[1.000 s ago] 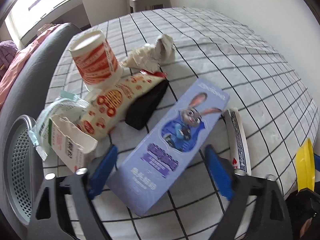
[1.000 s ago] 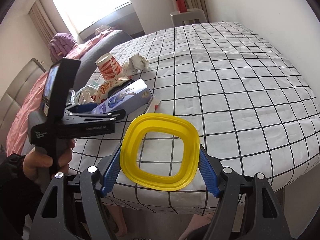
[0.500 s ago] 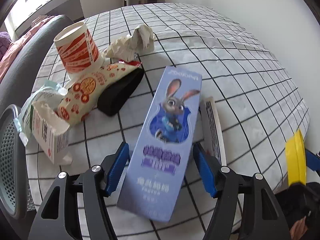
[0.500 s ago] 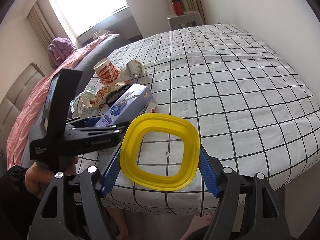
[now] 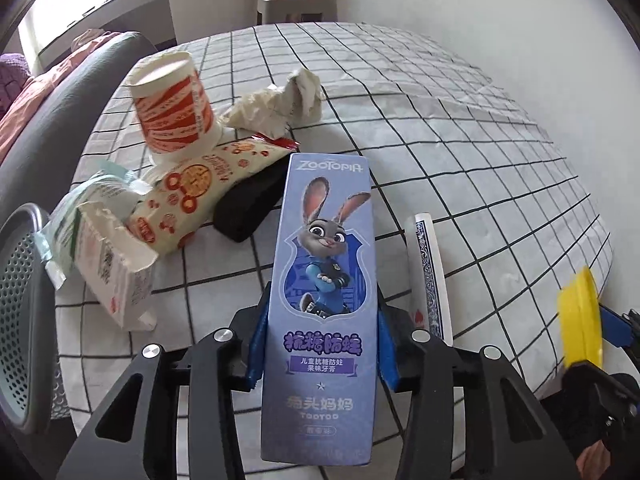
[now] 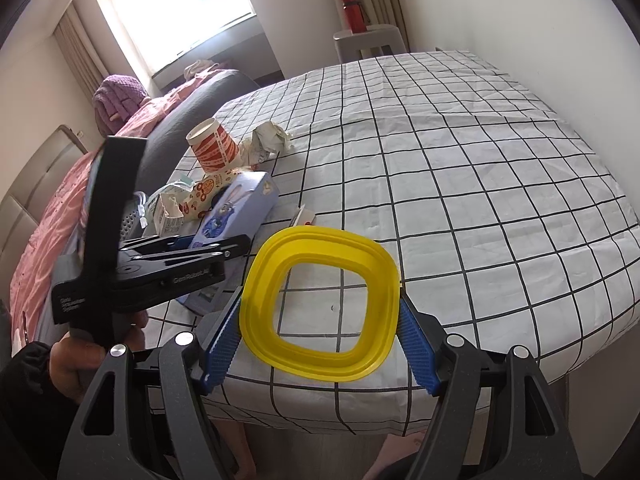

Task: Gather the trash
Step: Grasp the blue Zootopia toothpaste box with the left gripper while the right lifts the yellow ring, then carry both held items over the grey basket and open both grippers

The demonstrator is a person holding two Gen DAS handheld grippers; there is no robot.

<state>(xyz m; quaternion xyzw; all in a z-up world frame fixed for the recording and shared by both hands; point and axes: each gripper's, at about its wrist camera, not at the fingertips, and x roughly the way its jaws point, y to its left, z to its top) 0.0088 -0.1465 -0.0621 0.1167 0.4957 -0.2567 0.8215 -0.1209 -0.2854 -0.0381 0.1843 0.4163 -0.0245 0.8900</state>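
Between the blue pads (image 5: 256, 344) of the left gripper (image 5: 320, 354), a purple Zootopia toothpaste box (image 5: 326, 276) is now clamped by its long sides, the jaws having just closed in on it; its far end reaches toward the litter heap on the checked tablecloth (image 5: 460, 152). The right gripper (image 6: 320, 344) holds a yellow square ring-shaped lid (image 6: 320, 308) across its width, flat above the near table edge. So the step in hand looks like the pick-up of the box, with the grip just made and the carton apparently not yet lifted clear. Next it should rise and go to a bin; a grey perforated metal basket (image 5: 20, 320) at the left edge seems the likely one, though that is a guess. Just right of the box lies one blue-backed card packet (image 5: 428, 276). Left and beyond, I count one red-and-white paper cup (image 5: 174, 110), one crumpled paper wad (image 5: 280, 106), one printed snack wrapper (image 5: 200, 192), one black object (image 5: 250, 208) half under it, one torn small carton (image 5: 116, 276), and one clear plastic wrapper (image 5: 80, 216).
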